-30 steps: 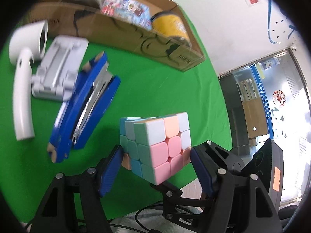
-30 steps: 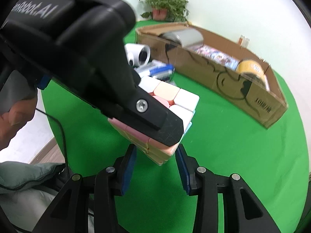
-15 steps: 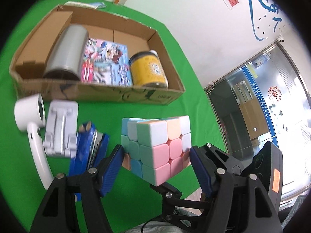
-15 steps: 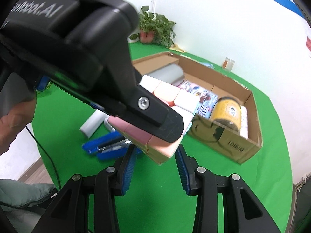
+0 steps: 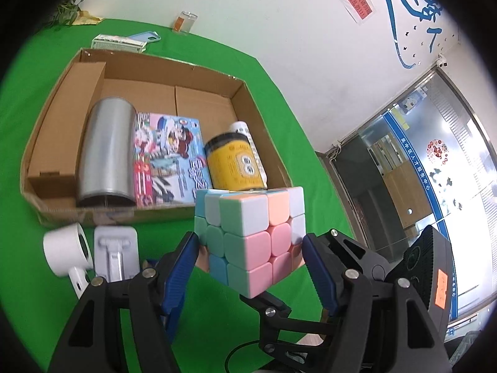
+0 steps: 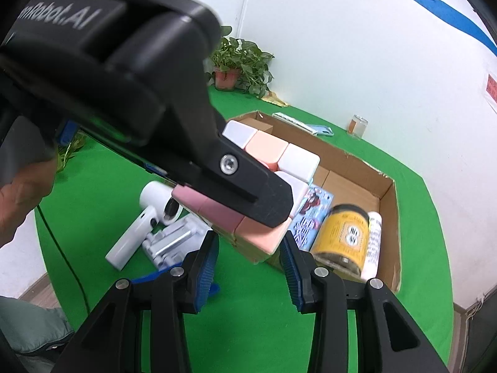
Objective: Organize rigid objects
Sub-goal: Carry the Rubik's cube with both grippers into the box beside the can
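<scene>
My left gripper (image 5: 250, 250) is shut on a pastel puzzle cube (image 5: 248, 236) and holds it in the air, near the front wall of the cardboard box (image 5: 62, 71). The cube also shows in the right wrist view (image 6: 279, 161), half hidden by the left gripper's black body (image 6: 124, 99). My right gripper (image 6: 250, 251) is open and empty, just below the cube. The box holds a steel tumbler (image 5: 107, 152), a colourful booklet (image 5: 167, 155), a yellow jar (image 5: 234, 161) and a white bottle (image 5: 245, 132).
On the green cloth in front of the box lie a white hair dryer (image 5: 66, 251), a grey phone stand (image 5: 115, 253) and a blue stapler (image 6: 146, 278). Behind the box are a glass jar (image 5: 185, 21), a blue phone case (image 5: 146, 37) and a potted plant (image 6: 239, 65).
Both grippers have risen and moved toward the box with the cube. The view now looks down into the box; the stapler has dropped out of the left wrist view.
</scene>
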Motion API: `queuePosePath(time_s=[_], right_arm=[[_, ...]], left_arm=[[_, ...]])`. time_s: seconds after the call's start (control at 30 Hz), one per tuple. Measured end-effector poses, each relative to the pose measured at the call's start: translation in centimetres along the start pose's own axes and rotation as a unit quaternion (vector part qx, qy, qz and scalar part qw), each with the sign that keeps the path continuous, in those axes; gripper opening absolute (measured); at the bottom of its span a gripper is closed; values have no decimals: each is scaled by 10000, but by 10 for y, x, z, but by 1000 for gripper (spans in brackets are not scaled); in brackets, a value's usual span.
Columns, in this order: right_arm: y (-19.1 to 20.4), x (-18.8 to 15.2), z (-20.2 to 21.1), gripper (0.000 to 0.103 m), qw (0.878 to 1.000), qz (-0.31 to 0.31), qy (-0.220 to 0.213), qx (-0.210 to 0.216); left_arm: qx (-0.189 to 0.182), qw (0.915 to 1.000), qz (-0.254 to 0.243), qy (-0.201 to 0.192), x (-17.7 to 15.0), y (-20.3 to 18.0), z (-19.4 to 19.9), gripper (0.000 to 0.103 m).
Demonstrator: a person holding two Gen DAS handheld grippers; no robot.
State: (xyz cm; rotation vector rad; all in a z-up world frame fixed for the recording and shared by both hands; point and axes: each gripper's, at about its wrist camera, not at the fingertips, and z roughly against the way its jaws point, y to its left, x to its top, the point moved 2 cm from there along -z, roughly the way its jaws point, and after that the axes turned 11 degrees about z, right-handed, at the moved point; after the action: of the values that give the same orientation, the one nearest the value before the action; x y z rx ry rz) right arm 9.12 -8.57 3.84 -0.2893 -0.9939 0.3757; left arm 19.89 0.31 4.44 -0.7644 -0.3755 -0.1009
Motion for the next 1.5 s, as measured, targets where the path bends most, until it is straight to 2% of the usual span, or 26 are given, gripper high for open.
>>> queuePosePath(time_s=[0.27, 0.6, 0.77, 1.13, 1.23, 1.37, 1.5], right_arm=[[-25, 17, -23, 39, 10000, 0, 7, 25], [-36, 34, -50, 39, 9998, -30, 116, 145], [-42, 31, -74, 38, 9980, -278, 289, 480], [-45, 10, -135, 38, 9885, -600, 839, 1106], [-51, 7, -141, 38, 9842, -758, 899, 1326], [-57, 5, -143, 43, 9795, -927, 945, 1517], [-56, 4, -129, 43, 9790, -739, 833, 1707]], left_arm=[[9, 10000, 45, -9, 28, 7, 0, 68], [82, 9998, 92, 148, 59, 20, -14, 68], [402, 9987, 178, 249, 67, 37, -33, 68], [590, 9935, 654, 721, 77, 81, -73, 63], [595, 9927, 713, 771, 78, 83, -75, 62], [610, 9906, 804, 928, 75, 86, -76, 47], [584, 9912, 792, 883, 70, 86, -70, 47]])
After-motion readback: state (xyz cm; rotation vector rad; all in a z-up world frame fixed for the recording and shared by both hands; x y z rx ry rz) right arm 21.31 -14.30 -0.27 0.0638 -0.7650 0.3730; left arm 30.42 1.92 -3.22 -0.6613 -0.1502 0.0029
